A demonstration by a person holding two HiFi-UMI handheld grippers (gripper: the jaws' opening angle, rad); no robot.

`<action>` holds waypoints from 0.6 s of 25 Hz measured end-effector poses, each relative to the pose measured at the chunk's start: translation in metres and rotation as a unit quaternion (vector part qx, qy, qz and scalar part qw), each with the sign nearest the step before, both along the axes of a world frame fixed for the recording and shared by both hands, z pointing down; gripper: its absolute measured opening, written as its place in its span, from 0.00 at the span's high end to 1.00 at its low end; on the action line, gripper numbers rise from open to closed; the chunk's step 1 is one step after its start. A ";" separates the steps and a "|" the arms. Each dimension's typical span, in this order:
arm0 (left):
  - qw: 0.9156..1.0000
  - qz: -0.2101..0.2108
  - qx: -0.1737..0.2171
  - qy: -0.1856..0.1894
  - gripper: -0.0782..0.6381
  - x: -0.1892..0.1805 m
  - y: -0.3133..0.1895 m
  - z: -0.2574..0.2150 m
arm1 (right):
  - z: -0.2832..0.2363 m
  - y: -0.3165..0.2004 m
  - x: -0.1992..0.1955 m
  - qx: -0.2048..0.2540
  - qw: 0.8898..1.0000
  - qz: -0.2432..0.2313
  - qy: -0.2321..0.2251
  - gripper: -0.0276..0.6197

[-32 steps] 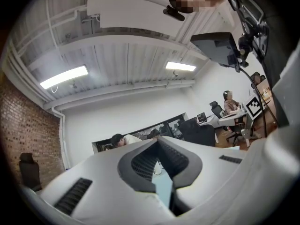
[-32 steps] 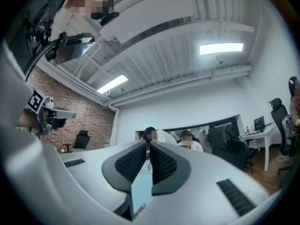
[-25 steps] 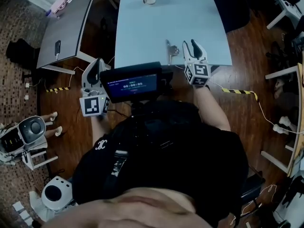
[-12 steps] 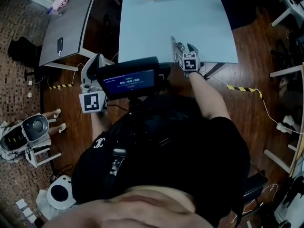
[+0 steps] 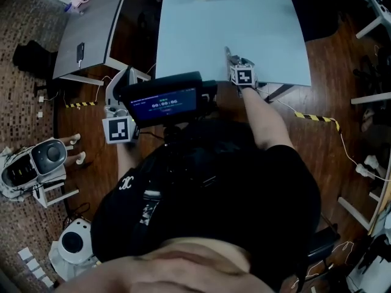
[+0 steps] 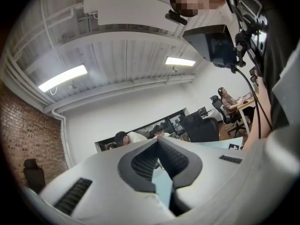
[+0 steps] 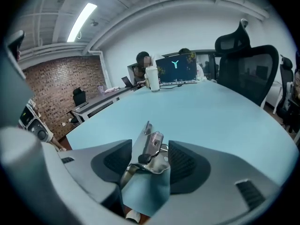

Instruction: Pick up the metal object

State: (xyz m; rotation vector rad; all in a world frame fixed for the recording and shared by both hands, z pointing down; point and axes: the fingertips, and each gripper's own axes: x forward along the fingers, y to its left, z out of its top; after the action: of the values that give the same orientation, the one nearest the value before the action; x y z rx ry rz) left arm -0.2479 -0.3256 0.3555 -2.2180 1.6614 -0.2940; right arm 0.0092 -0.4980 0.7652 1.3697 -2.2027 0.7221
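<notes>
The metal thing (image 7: 150,149) lies right at the near edge of the blue table (image 5: 244,17). My right gripper (image 7: 149,154) has its jaws drawn in narrow on it, one pad on each side, and both look to be touching it. Past it the table top is bare all the way to a white cup (image 7: 152,78) and a screen (image 7: 176,69) at the far end, so there is lots of room ahead. A black chair (image 7: 248,64) stands off the table's right side.

My left gripper (image 5: 125,75) hangs off the table's near left corner, over the wood floor. Its jaw tips are pressed together with nothing in them.

A second ago my right gripper (image 5: 235,60) was spread wide beside the metal thing – now it has slid up and closed in. The left one has stayed put.

From the head view the metal thing (image 5: 228,54) is only a thin sliver – the gripper covers most of it.
</notes>
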 end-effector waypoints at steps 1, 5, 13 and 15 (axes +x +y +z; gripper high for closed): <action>1.000 -0.002 -0.001 0.000 0.88 0.000 0.001 0.000 | 0.002 0.001 0.000 -0.004 1.000 -0.005 0.003 0.63; 1.000 -0.007 -0.004 -0.003 0.88 -0.002 0.003 0.001 | 0.005 0.001 -0.003 -0.008 1.000 -0.012 0.008 0.73; 1.000 -0.004 -0.011 -0.006 0.88 -0.001 0.003 0.009 | -0.014 0.001 -0.012 0.016 0.999 -0.047 0.012 0.86; 1.000 -0.002 -0.010 0.000 0.88 0.000 0.002 0.008 | -0.021 0.005 -0.012 0.023 0.998 -0.060 0.019 0.87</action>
State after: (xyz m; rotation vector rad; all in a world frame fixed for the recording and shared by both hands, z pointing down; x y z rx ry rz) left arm -0.2480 -0.3237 0.3638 -2.2301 1.6700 -0.3130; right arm -0.0030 -0.4929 0.7445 1.2497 -2.2633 0.6000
